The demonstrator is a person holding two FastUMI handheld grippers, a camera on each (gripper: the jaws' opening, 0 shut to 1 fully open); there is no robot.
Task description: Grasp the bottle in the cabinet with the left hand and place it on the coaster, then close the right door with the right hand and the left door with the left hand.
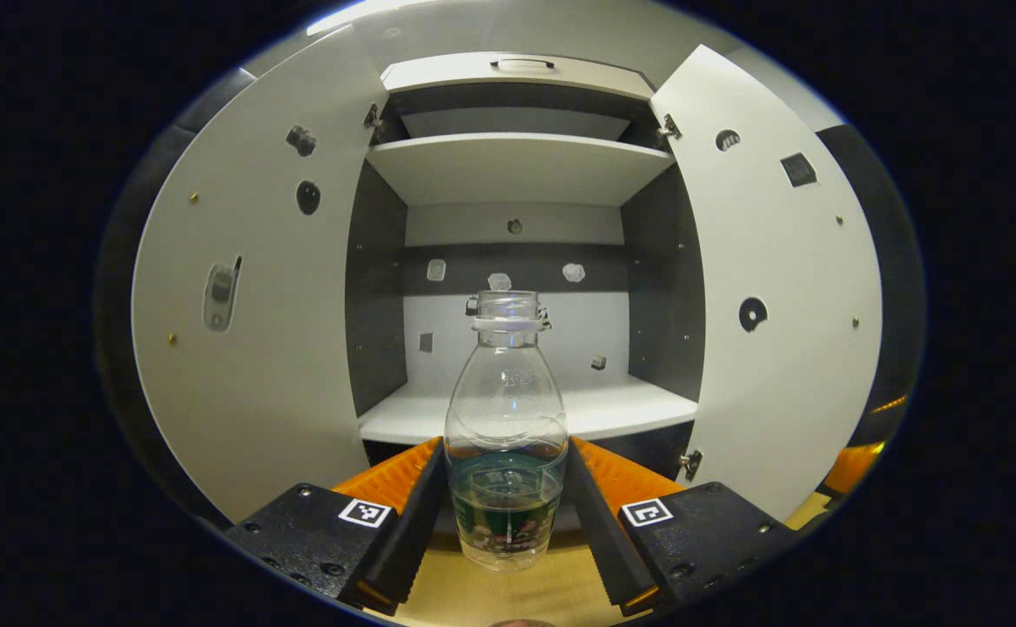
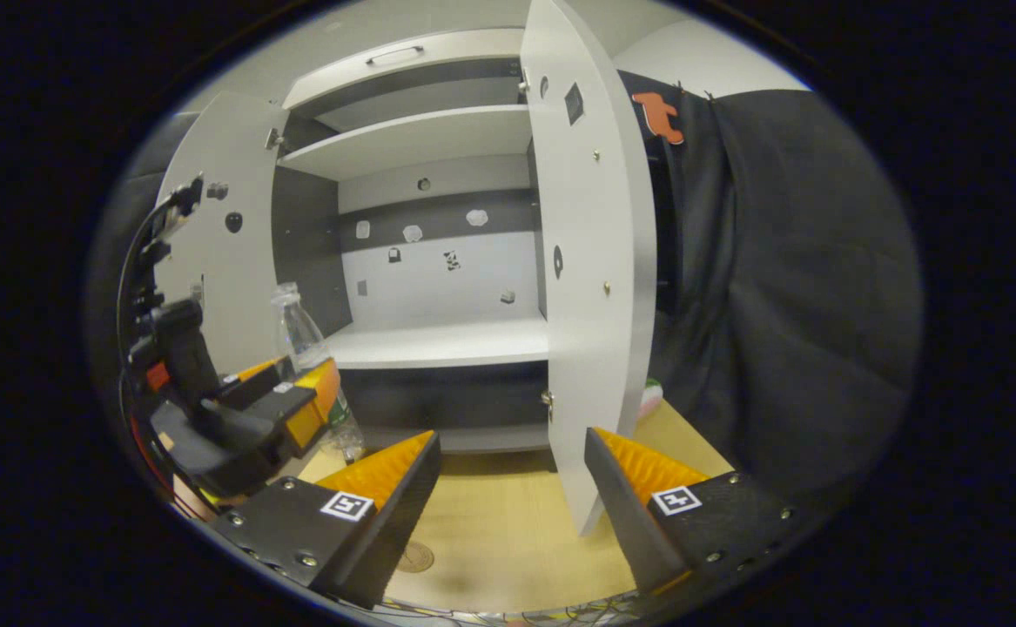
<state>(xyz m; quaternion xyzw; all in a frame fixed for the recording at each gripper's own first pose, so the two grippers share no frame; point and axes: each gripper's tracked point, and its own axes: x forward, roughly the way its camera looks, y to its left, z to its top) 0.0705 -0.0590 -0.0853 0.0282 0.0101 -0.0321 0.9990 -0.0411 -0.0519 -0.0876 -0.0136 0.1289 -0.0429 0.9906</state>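
The left door [image 1: 255, 305] hangs wide open, and just in front of the cabinet [image 1: 516, 174] the left claw [image 1: 506, 496] grips the bottle [image 1: 508, 435] by its lower body, out of the shelf and above the tabletop [image 1: 508, 592]. The coaster [image 2: 414, 557] lies bare, so placing remains. The right claw [image 2: 512, 488] waits spread and empty near the open right door [image 2: 590, 287]; both doors need closing.

Pale wooden tabletop [image 2: 508, 522] — black cloth wall [image 2: 777, 287] hanging just beside it.
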